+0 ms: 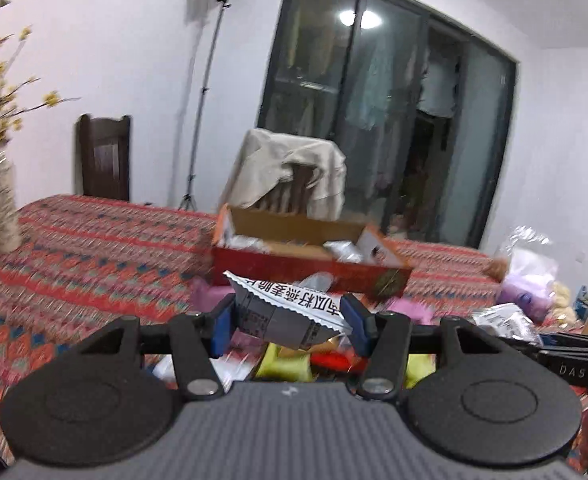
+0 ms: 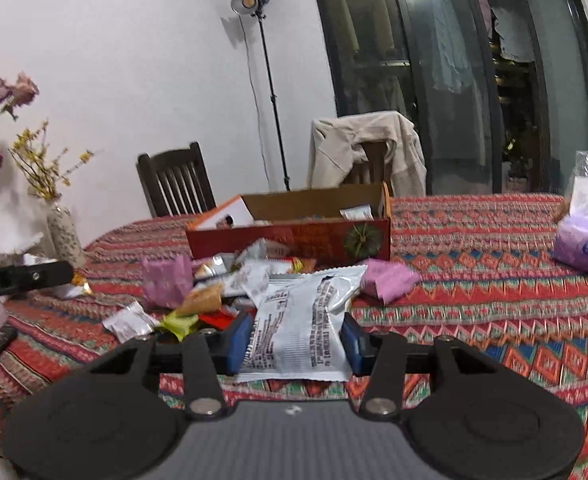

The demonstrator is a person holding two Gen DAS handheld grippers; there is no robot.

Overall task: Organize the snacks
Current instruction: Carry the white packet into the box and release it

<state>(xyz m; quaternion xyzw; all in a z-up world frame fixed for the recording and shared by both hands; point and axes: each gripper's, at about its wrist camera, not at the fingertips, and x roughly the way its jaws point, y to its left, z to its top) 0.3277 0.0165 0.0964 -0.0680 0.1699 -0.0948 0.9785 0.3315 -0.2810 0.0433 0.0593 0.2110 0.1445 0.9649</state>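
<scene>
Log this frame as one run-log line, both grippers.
left gripper: shut on white snack packet | right gripper: shut on white packet | red box: open, ahead

The white snack packet (image 1: 294, 312) nipped in the left gripper (image 1: 289, 324) carries big black Chinese characters, seen upside down, something like 南瓜籽燕麦. On the black gripper arm (image 1: 574, 368) at the far right stand the letters "DAS". The near white packet (image 2: 300, 332) bears fine print, too small to read.
</scene>
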